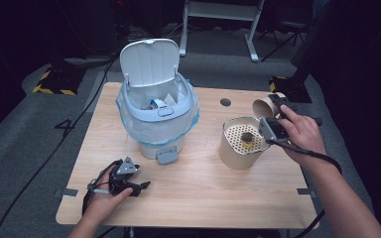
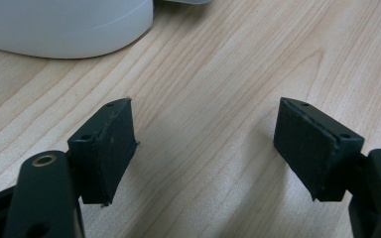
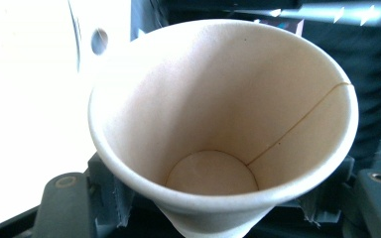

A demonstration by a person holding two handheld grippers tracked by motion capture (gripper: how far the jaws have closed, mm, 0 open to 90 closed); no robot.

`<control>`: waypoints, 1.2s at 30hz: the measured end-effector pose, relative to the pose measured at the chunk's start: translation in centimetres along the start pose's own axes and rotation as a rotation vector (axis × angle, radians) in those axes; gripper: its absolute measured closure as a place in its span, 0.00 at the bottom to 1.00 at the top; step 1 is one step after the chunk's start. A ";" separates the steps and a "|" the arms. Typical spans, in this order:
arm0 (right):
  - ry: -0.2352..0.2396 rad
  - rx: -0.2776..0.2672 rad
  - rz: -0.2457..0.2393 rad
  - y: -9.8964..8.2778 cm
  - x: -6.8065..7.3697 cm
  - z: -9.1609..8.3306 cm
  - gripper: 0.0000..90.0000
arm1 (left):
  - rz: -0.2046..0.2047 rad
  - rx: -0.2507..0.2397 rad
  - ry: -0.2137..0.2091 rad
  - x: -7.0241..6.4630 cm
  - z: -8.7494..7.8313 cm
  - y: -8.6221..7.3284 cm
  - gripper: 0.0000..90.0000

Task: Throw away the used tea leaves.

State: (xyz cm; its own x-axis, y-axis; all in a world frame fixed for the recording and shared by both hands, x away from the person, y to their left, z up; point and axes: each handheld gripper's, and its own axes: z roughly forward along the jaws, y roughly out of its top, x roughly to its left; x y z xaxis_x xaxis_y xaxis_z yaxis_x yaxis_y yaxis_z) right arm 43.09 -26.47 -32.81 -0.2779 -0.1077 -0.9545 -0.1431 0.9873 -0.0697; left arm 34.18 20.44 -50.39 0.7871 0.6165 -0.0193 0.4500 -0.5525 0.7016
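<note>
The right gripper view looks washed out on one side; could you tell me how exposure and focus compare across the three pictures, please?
Right gripper view: the left side is blown out to white, while the paper cup stays sharp. Left gripper view: evenly lit, the table grain crisp, the bin base slightly soft. High view: the table is bright, the surroundings nearly black.

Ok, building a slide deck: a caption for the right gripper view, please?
Right gripper clamps an empty paper cup, seen straight into its open mouth.
</note>
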 end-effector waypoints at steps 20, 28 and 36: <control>0.561 -0.366 1.162 -5.5 -0.6 1.8 0.33 | 0.000 0.000 0.000 0.0 0.0 0.0 0.27; 0.726 -0.489 1.261 -6.6 -0.3 2.1 0.33 | 0.000 0.000 0.000 0.0 0.0 0.0 0.27; 0.775 -0.545 1.280 -6.9 -0.9 1.5 0.33 | 0.000 0.000 0.000 0.0 0.0 0.0 0.27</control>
State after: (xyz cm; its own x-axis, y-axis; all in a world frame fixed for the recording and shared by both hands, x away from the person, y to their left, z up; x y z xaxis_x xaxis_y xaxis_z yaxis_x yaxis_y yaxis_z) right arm 45.73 -33.04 -31.95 -0.8469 0.5251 0.0842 0.2935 0.3296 0.8973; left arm 34.18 20.44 -50.39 0.7873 0.6163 -0.0195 0.4500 -0.5525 0.7016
